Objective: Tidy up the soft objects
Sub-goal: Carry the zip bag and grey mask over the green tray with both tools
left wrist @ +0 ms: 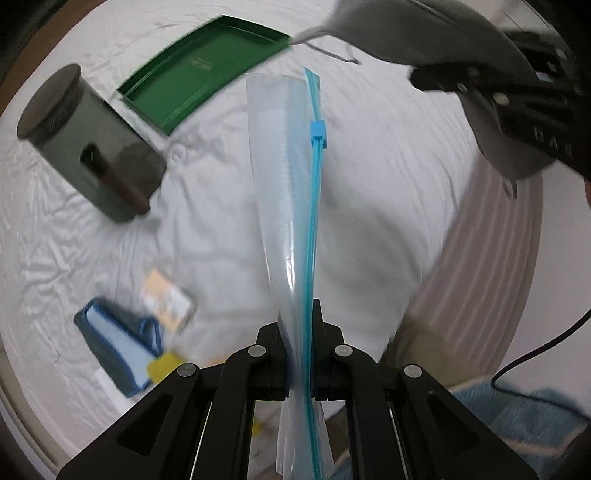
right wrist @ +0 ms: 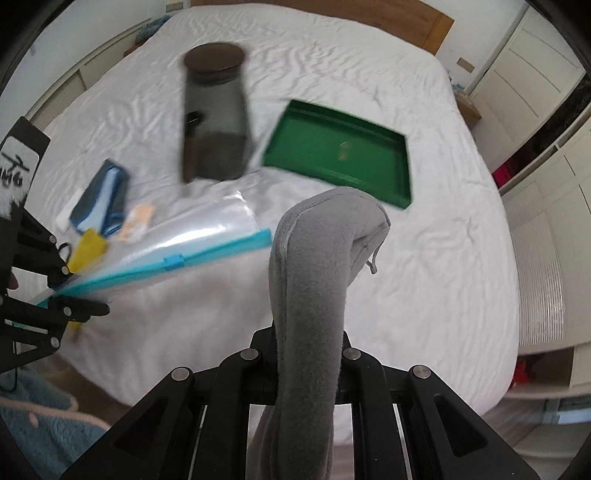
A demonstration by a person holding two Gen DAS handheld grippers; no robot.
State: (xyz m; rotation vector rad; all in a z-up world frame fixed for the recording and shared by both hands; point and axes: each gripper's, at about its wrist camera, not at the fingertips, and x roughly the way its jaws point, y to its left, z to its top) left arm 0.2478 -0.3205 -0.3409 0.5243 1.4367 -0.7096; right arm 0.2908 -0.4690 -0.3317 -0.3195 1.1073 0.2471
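My left gripper (left wrist: pixel 300 332) is shut on a clear zip bag (left wrist: pixel 284 192) with a blue slider track, held up above the white bed (left wrist: pixel 388 166). The bag also shows in the right wrist view (right wrist: pixel 192 240), at the left, with the left gripper (right wrist: pixel 70 291) on its end. My right gripper (right wrist: pixel 308 354) is shut on a soft grey fleece piece (right wrist: pixel 314 280) that stands up and folds over at its top. That grey piece (left wrist: pixel 424 33) and the right gripper's body show at the top right of the left wrist view.
On the bed stand a dark lidded jar (right wrist: pixel 216 114) and a green tray (right wrist: pixel 340 151). A blue pouch (right wrist: pixel 101 197), small cards and a yellow tag (right wrist: pixel 86 247) lie at the left. White cupboards (right wrist: pixel 535 184) stand to the right. A blue fluffy rug (right wrist: pixel 40 432) lies on the floor.
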